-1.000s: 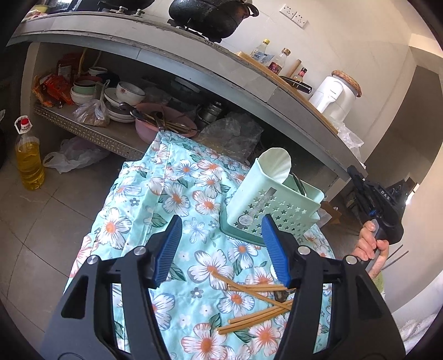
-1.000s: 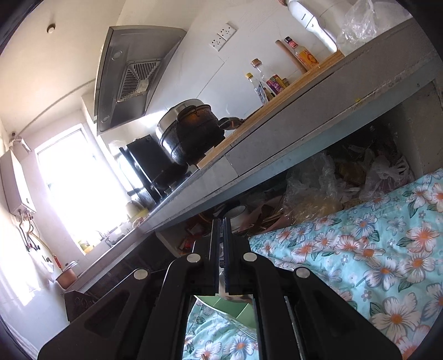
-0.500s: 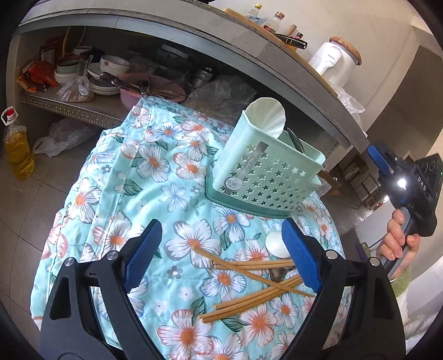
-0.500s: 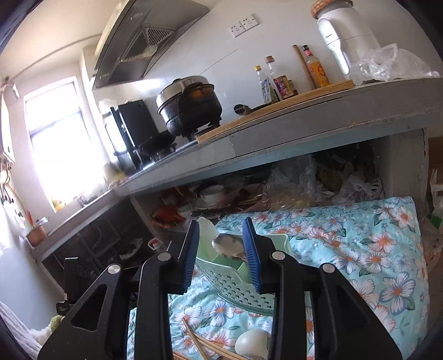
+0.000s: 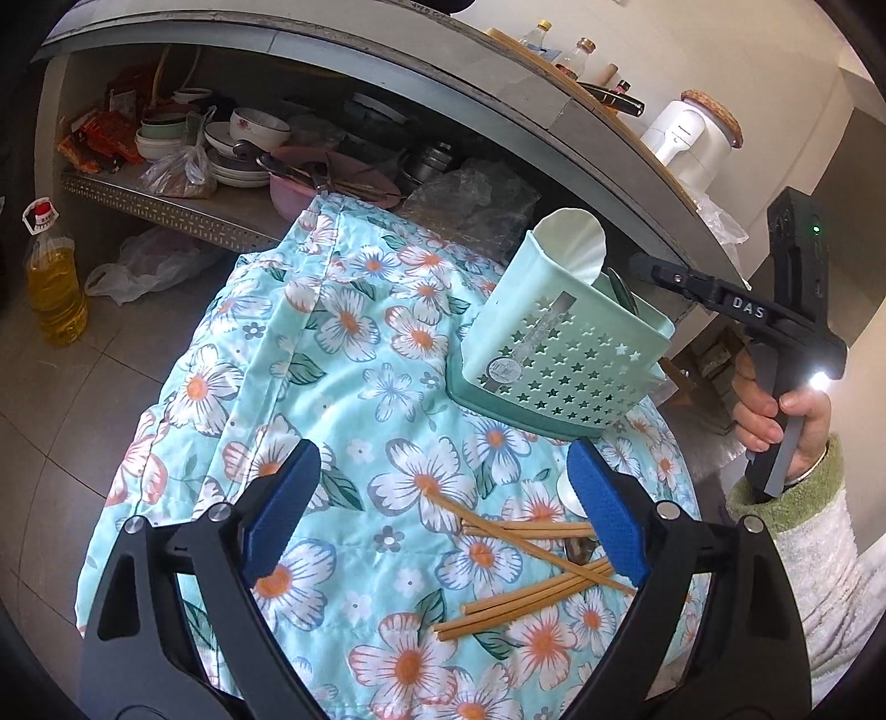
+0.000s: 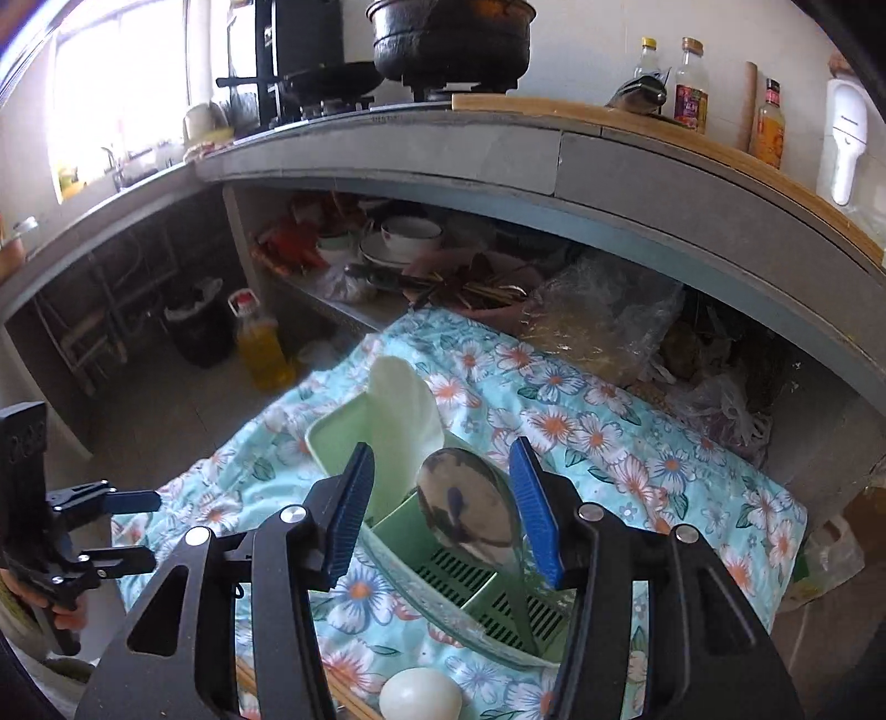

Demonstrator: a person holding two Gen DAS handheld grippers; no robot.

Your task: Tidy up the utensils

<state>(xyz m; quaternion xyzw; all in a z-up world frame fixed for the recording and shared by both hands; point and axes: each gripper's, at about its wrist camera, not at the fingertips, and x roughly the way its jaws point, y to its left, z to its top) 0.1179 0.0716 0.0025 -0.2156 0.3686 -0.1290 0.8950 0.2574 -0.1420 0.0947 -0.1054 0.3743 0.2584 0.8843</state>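
Floral cloth (image 5: 354, 354) under green holder (image 5: 559, 354) and chopsticks (image 5: 531, 587); left tool (image 5: 443, 531) wide, right tool (image 6: 443, 515) opening, both empty.

Oil bottle (image 5: 55, 288), black pot (image 6: 451, 41), stacked bowls (image 5: 243, 144), white appliance (image 5: 689, 138)

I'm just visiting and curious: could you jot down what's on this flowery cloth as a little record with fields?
surface: floral cloth
holder: green utensil caddy, star-punched wall
in holder: metal spoon, white scoop
loose on cloth: wooden chopsticks, white spoon
left gripper: open over chopsticks, empty
right gripper: fingers opening, clear of metal spoon
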